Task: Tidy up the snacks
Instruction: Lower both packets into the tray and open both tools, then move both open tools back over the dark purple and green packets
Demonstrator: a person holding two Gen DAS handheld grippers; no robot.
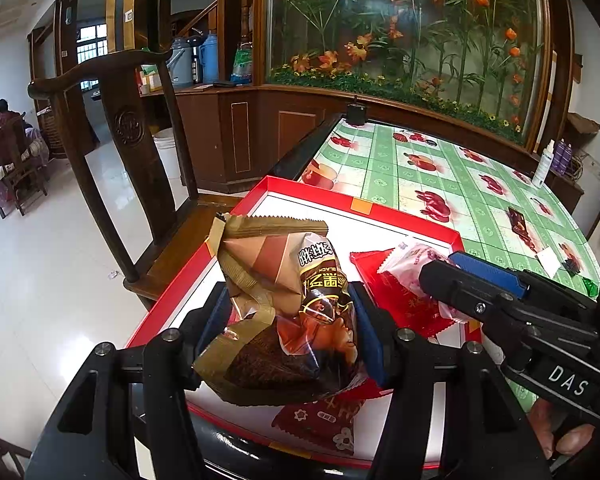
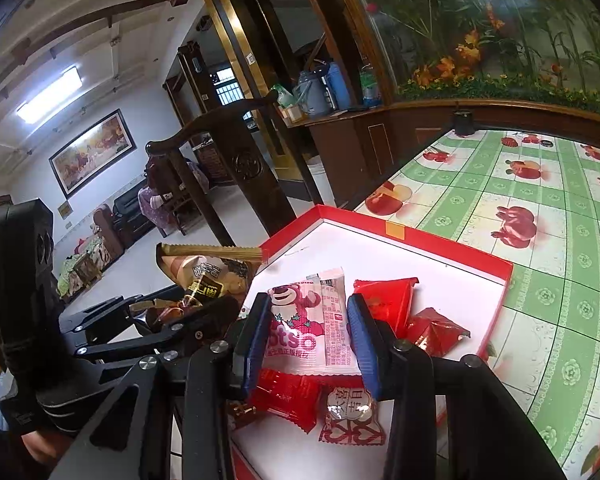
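Left gripper (image 1: 288, 320): jaws part open, both blue pads pressed against the sides of a brown-and-gold snack packet (image 1: 278, 304), which is crumpled between them and stands raised above the tray floor, its serrated top edge pointing to the far side. In the right wrist view the same gripper (image 2: 188, 312) and its packet (image 2: 208, 276) sit at the left of the tray, over its left rim.

Right gripper (image 2: 308, 332): jaws narrow, the 2 blue pads closed on a pink-and-white packet with a bear print (image 2: 312, 320); packet lies lengthwise between the fingers, far end just past the tips. In the left wrist view this gripper (image 1: 444, 268) enters from the right with the pink packet (image 1: 410, 260) at its tip, over a red wrapper (image 1: 396, 292).

Below and around the right gripper, inside the tray: a red packet (image 2: 288, 396) at near left, a clear-and-red sweet with white lettering (image 2: 350, 412) beside it, 2 red folded wrappers (image 2: 388, 296) and (image 2: 436, 332) to the right. A dark red floral packet (image 1: 320, 420) lies under the left gripper near the tray's near edge.

Tray: shallow box, red rim (image 1: 400, 216), white floor, orange tape patch on the far wall (image 2: 395, 229). It rests on a table with a green checked fruit-print cloth (image 2: 540, 240). A dark wooden chair (image 1: 132, 132) stands left of the table. Fingers of a hand (image 1: 560, 428) show under the right gripper's handle
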